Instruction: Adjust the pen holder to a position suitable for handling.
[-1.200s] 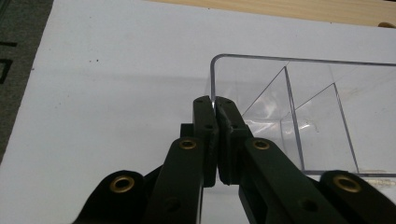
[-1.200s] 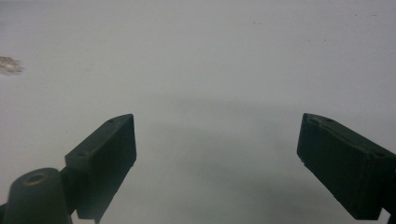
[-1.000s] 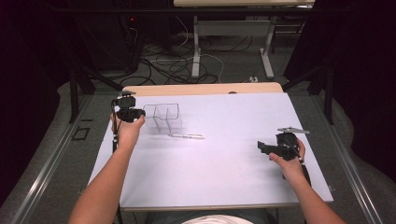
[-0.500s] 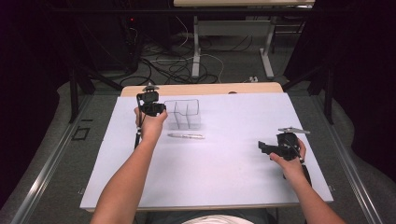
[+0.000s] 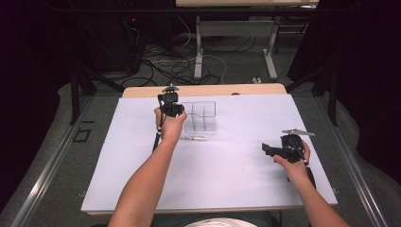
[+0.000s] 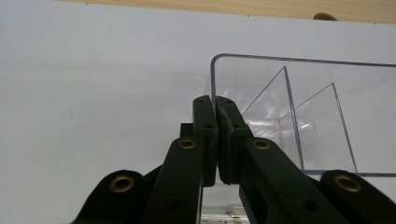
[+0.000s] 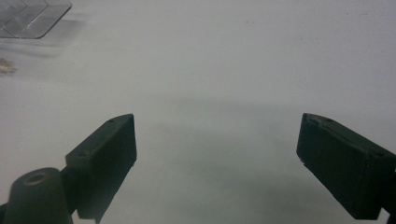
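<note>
The left gripper (image 6: 216, 140) has its two black jaws clenched on the near left wall of a clear plastic organiser box (image 6: 327, 116); in the left gripper view the wall's rounded corner rises straight out from between the pressed pads, so the thin wall is what they grasp. In the high view this gripper (image 5: 171, 109) sits at the box's left edge, held upright in the person's left hand (image 5: 169, 126), with its cable hanging down toward the near side of the table.

The organiser box (image 5: 201, 116) stands upright on the white table top (image 5: 227, 175), toward the far side and a little left of the middle. Inner partitions split it into compartments, and through the clear walls those compartments look bare. Just beside the box on its near side lies a thin pen-like thing (image 5: 193, 138), flat on the table and apart from the box.

Well apart from the box, to its right and nearer the person, the right gripper (image 5: 270, 149) is held low over the table in the right hand (image 5: 292, 163). Its jaws are released and spread wide, and in the right gripper view (image 7: 217, 161) there is bare table surface between them. From there the box (image 7: 32, 16) is a clear corner in the upper left.

Beyond the box, a strip of wooden table edge (image 5: 203, 90) shows past the white top.
</note>
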Tool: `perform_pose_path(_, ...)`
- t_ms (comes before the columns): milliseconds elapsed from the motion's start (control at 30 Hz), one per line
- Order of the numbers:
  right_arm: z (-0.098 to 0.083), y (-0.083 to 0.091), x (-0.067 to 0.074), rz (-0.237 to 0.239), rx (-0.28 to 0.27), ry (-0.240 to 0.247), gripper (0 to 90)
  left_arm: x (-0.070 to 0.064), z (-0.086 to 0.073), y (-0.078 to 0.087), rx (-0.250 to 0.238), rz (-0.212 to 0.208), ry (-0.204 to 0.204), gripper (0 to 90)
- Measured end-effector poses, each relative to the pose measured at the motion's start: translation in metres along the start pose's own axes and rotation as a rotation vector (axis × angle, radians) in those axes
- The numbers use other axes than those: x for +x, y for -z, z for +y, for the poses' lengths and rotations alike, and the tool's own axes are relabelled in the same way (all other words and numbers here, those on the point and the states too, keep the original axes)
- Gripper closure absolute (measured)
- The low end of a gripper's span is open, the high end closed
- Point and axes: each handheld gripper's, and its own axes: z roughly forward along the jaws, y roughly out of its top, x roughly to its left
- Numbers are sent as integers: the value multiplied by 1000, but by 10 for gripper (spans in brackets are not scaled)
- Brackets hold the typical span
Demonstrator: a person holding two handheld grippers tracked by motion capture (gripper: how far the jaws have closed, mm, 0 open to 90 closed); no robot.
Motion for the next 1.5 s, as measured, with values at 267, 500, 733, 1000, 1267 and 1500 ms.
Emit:
perform_pose_path(267,0,0,0,0,0,3,113,-19,-5,-6,14,-4,5,876)
perform_pose_path(500,0,1,0,7,2,7,113,-18,-7,-6,24,-33,42,861)
perform_pose_path(733,0,0,1,5,4,5,113,-15,-10,-4,26,-69,51,849)
perform_pose_path(1000,0,-1,2,6,3,10,113,-12,-12,-4,26,-117,34,833)
perform_pose_path(1267,0,-2,3,3,7,8,113,-3,-12,2,7,-175,29,778)
perform_pose_path(1500,0,-1,5,1,-2,14,121,11,-16,8,-9,-210,28,676)
